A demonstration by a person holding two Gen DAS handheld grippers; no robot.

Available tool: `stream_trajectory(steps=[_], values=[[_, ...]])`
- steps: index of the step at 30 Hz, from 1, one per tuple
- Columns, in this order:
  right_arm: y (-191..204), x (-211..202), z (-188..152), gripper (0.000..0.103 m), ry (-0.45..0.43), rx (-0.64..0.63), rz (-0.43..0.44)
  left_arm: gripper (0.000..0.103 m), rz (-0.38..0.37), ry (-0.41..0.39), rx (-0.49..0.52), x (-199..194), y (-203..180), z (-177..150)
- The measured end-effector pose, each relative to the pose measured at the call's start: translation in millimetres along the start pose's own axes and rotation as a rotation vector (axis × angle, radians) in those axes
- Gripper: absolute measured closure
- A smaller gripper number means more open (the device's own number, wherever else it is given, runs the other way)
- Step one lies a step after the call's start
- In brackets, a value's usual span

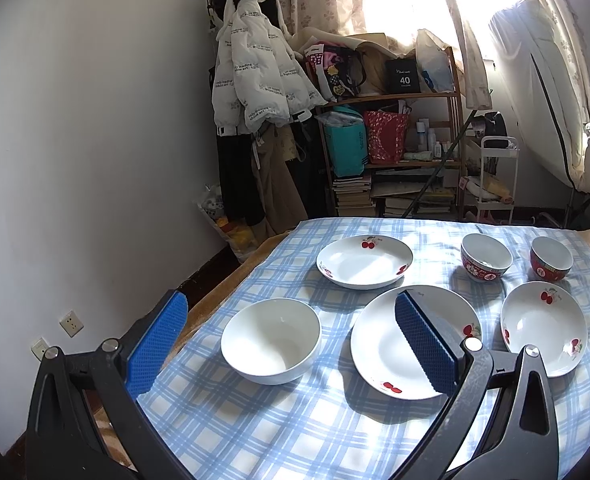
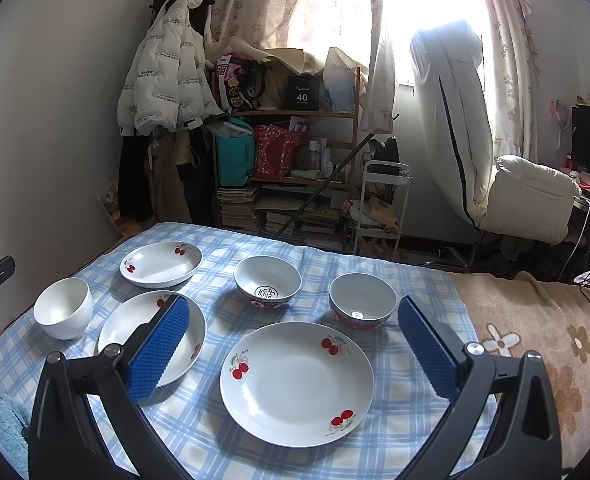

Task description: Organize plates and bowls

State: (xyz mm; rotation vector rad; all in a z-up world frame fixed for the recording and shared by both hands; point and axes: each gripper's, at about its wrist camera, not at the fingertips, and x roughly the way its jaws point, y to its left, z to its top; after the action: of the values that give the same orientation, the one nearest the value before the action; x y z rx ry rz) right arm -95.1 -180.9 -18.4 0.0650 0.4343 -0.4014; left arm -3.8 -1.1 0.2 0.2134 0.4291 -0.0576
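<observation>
On the blue checked cloth (image 1: 279, 432) lie three white cherry-print plates and three bowls. In the left wrist view my left gripper (image 1: 291, 308) is open and empty above a plain white bowl (image 1: 270, 340), with a plate (image 1: 387, 344) under its right finger, a far plate (image 1: 365, 261) and a right plate (image 1: 543, 322). Two red-patterned bowls (image 1: 486, 257) (image 1: 551, 258) stand behind. In the right wrist view my right gripper (image 2: 293, 312) is open and empty above the nearest plate (image 2: 297, 384), with red bowls (image 2: 267, 282) (image 2: 362, 299) beyond.
The white bowl (image 2: 64, 306) and two plates (image 2: 161, 263) (image 2: 123, 332) sit left in the right wrist view. A flowered beige blanket (image 2: 535, 344) covers the surface to the right. A cluttered shelf (image 1: 391, 136), hanging coats (image 1: 255, 80) and a white cart (image 2: 383, 204) stand behind.
</observation>
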Motion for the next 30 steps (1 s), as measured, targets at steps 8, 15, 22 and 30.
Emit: stream_trajectory(steps=[8,15,22,30], values=[[0.0,0.4,-0.7,0.0,0.003,0.001,0.001,0.001,0.002,0.001,0.006,0.0,-1.1,-0.5],[2.0,-0.9,2.1,0.0,0.004,0.001,0.002,0.001,0.003,0.003,0.006,-0.2,-1.7,-0.8],[-0.2,2.1,-1.6,0.0,0.004,0.001,0.002,0.001,0.002,0.003,0.007,0.5,-1.4,-1.0],[-0.7,2.3,-1.9,0.0,0.004,0.0,0.002,0.001,0.004,0.002,0.007,0.4,-2.1,-1.2]])
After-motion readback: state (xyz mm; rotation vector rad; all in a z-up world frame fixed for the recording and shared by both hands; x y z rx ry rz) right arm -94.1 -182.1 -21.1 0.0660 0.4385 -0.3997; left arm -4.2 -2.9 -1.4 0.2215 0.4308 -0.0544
